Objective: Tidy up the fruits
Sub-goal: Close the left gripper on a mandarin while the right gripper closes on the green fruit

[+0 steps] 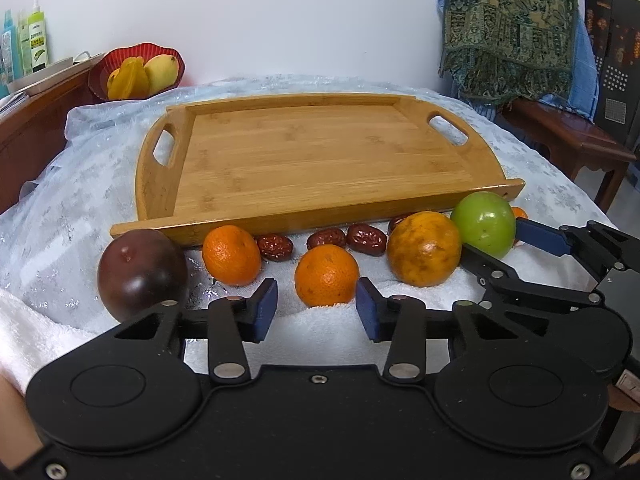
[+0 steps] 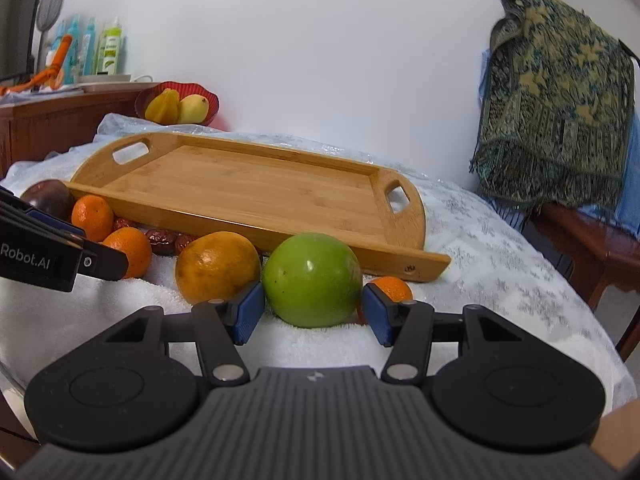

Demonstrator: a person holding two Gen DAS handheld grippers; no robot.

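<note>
A row of fruit lies on a white towel in front of an empty bamboo tray (image 1: pixel 320 160): a dark purple fruit (image 1: pixel 140 272), two mandarins, several red dates (image 1: pixel 276 246), a mottled orange (image 1: pixel 424 248) and a green apple (image 1: pixel 484 224). My left gripper (image 1: pixel 316 308) is open, its blue pads flanking the lower part of the nearer mandarin (image 1: pixel 326 276), with a gap on the left side. My right gripper (image 2: pixel 314 314) is shut on the green apple (image 2: pixel 312 280), both pads against its sides. A small mandarin (image 2: pixel 394 286) peeks out behind the apple.
A red bowl (image 1: pixel 176 60) with yellow fruit sits at the back left beside a wooden cabinet with bottles (image 1: pixel 24 44). A patterned cloth (image 1: pixel 508 28) hangs at the right above a wooden bench (image 1: pixel 568 132). The table edge drops off at the right.
</note>
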